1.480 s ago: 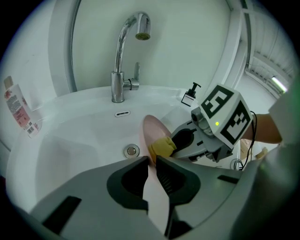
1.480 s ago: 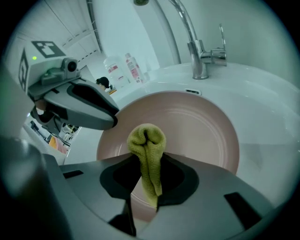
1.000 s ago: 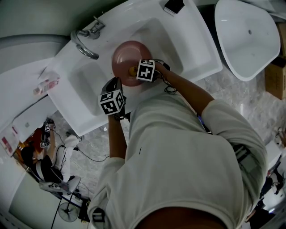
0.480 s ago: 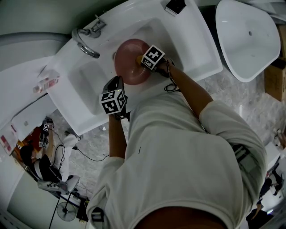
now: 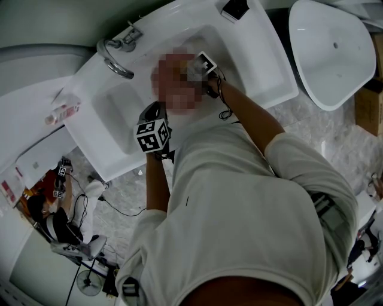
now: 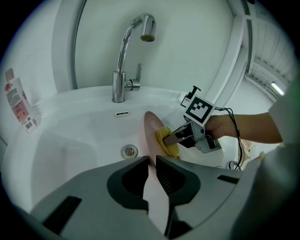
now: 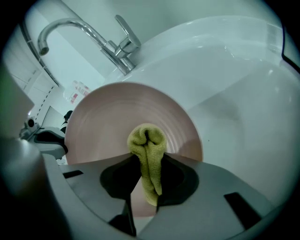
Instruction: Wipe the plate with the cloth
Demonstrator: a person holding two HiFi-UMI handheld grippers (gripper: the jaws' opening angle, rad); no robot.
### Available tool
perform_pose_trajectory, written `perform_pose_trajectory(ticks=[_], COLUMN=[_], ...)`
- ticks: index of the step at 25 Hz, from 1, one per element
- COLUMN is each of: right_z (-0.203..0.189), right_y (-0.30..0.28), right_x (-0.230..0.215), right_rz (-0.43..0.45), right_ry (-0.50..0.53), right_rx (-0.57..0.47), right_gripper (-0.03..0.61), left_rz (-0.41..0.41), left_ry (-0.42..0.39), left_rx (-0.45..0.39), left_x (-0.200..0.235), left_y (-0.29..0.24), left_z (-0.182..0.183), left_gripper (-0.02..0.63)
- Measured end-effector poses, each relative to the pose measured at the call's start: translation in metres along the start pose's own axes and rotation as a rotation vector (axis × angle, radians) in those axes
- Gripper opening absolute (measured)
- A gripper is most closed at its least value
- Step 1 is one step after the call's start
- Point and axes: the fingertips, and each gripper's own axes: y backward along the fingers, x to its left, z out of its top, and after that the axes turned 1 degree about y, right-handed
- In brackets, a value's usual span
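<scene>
A pink plate [image 7: 122, 117] stands on edge over the white sink [image 5: 263, 72]. In the head view a mosaic patch hides it. My left gripper [image 6: 152, 166] is shut on the plate's near rim; the plate [image 6: 151, 136] runs edge-on away from its jaws. My right gripper [image 7: 146, 180] is shut on a folded yellow-green cloth [image 7: 148, 143] whose end presses against the plate's face. From the left gripper view, the cloth [image 6: 166, 140] sits on the plate's right side with the right gripper [image 6: 174, 139] behind it. In the head view the left gripper [image 5: 154, 110] is below the patch.
A chrome faucet [image 6: 124, 61] rises behind the basin, with the drain [image 6: 130, 151] below it. A bottle [image 6: 18, 101] stands on the left counter. A second white basin [image 5: 332, 48] lies at the right. A dark object [image 5: 232, 7] rests on the sink's far rim.
My right gripper has slid the cloth across the plate's face, away from the person and toward the far rim. The left gripper has held the plate in place.
</scene>
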Motion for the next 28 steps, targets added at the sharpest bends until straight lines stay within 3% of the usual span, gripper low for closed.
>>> perform_pose_trajectory(ticks=[7, 12, 18, 23, 28], right_z=[0.035, 0.035, -0.002, -0.038, -0.061], right_y=[0.005, 0.005, 0.0, -0.006, -0.012], right_x=[0.028, 0.053, 0.092, 0.108, 0.095], right_rz=[0.054, 0.11, 0.224, 0.307, 0.32], right_ry=[0.043, 0.11, 0.263, 0.305, 0.29], right_rx=[-0.114, -0.126, -0.044, 0.046, 0.129], right_gripper=[0.086, 0.086, 0.086, 0.086, 0.086], left_rz=[0.001, 0.007, 0.014, 0.021, 0.026], left_ry=[-0.001, 0.001, 0.002, 0.005, 0.006], left_rx=[0.004, 0.008, 0.027, 0.034, 0.041], left_x=[-0.003, 0.001, 0.004, 0.009, 0.013], left_y=[0.001, -0.001, -0.002, -0.003, -0.006], left_z=[0.0, 0.0, -0.003, -0.005, -0.01], left_gripper=[0.066, 0.066, 0.063, 0.063, 0.063])
